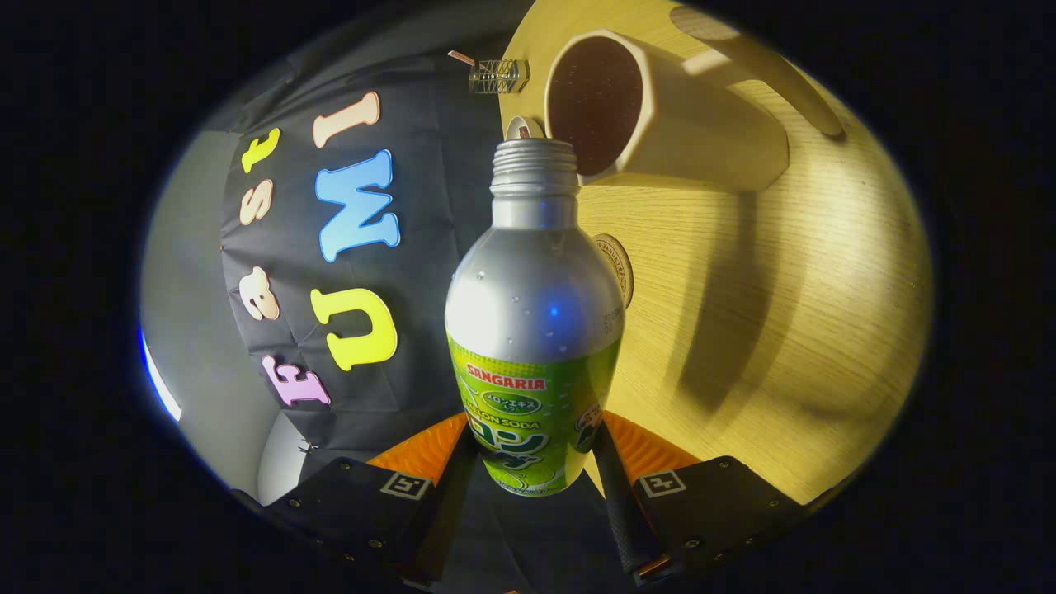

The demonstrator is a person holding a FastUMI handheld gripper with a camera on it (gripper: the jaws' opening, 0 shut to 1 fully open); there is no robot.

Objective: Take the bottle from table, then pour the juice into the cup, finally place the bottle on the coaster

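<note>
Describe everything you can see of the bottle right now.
The bottle is a silver metal one with a rounded shoulder, a narrow threaded neck and no cap on its open mouth. A green printed label wraps its lower body, and small droplets dot the bare metal above it. It sits between the fingers of the hand-held gripper, which press on its lower sides. It is tipped so that its mouth points toward the open top of the cup, close beside the rim. No liquid can be seen leaving it.

Tool-mounted fisheye, rolled sideways, close behind the bottle.
</note>
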